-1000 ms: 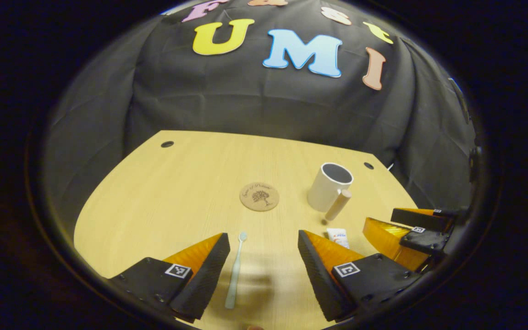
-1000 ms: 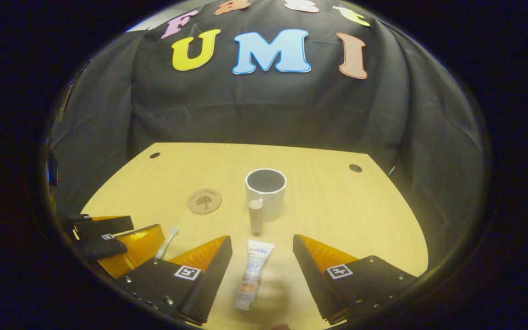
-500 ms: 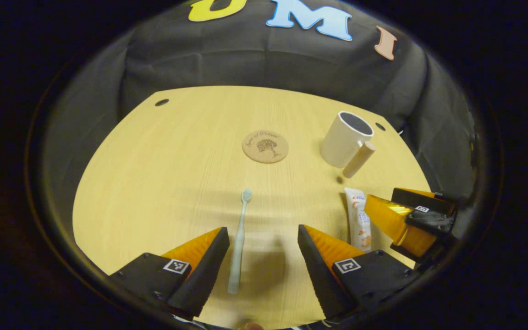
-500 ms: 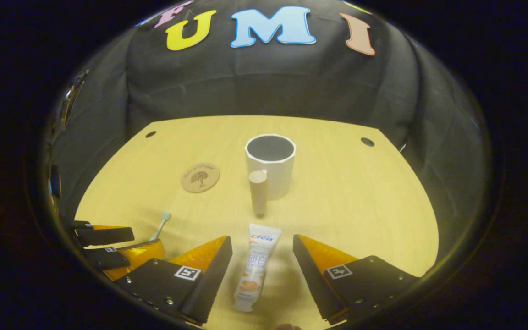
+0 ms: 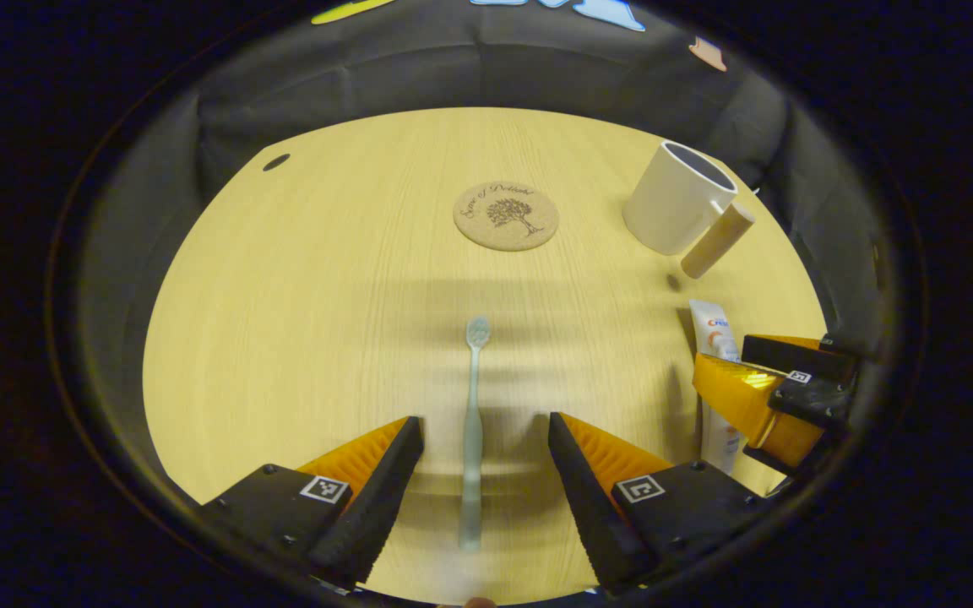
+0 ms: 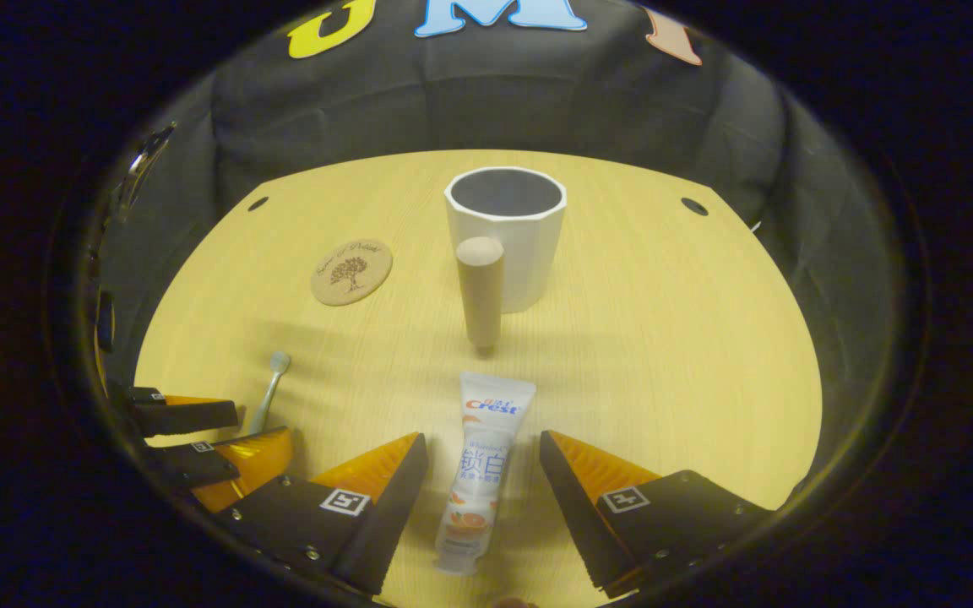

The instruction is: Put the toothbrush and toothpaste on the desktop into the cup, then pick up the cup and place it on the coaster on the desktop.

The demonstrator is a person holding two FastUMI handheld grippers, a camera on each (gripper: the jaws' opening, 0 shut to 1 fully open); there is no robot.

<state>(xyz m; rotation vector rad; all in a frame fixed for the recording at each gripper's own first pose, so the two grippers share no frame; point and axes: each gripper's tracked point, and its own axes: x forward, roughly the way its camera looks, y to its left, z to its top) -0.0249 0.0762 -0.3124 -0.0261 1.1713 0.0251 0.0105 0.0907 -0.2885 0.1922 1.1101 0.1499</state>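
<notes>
Left to right: left gripper (image 5: 485, 439), fingers spread, straddles the toothbrush (image 5: 473, 431) lying on the desk (image 5: 301, 295); right gripper (image 6: 483, 456), also spread, straddles the flat toothpaste (image 6: 480, 469). The coaster (image 5: 506, 216) is bare; the cup (image 6: 505, 232) stands empty beyond. Nothing gripped; every step remains.

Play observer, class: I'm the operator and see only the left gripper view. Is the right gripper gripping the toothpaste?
Observer: No. The right gripper is open, and the toothpaste lies between its fingers with a gap on each side.
Operator: Which end faces that gripper?
Observer: The cap end. The flat end points toward the cup.
Operator: Is anything in the cup?
Observer: From the right gripper view, which looks down into it, the inside looks empty.
</notes>
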